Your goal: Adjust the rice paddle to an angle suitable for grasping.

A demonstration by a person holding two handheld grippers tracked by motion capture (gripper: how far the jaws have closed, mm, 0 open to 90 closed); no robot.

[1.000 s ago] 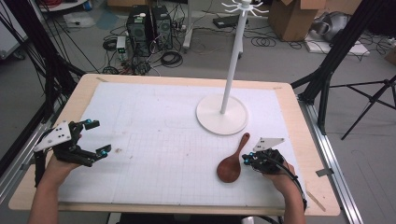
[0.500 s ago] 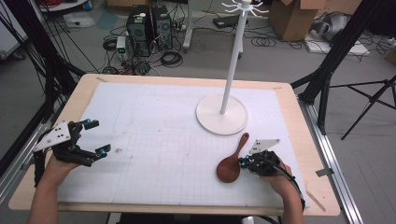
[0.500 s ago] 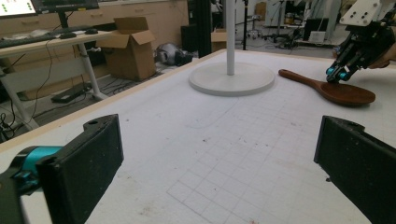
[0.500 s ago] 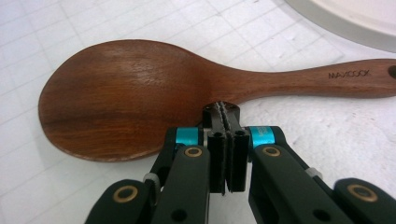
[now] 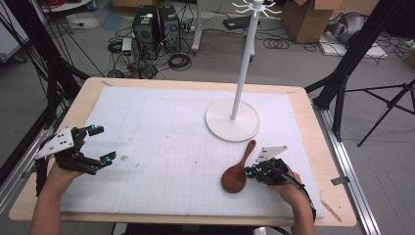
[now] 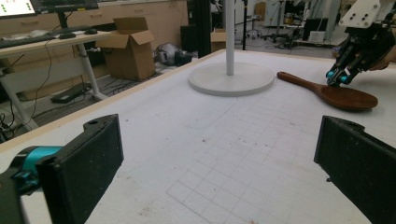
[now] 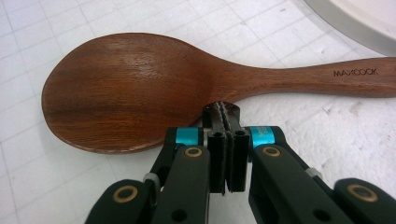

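Right gripper (image 7: 224,112): since a second ago you have slid it leftward to the wooden rice spoon (image 7: 140,88); jaws pressed together, tips at the spoon's near edge where bowl meets handle, nothing between them. Judged: a nudge or an under-edge pry, since no grasp is made.

Spoon: dark reddish wood, smooth, visible grain, broad oval bowl, flat tapering handle stamped MAXCOOK; lies flat on the tabletop (image 5: 166,127), handle towards the stand's base.

Left gripper (image 5: 88,152): unmoved, jaws wide apart, holding nothing, well apart from the spoon.

Hook stand (image 5: 243,73): white, slim pole, round disc base.

Tabletop: white gridded mat, lightly scuffed.
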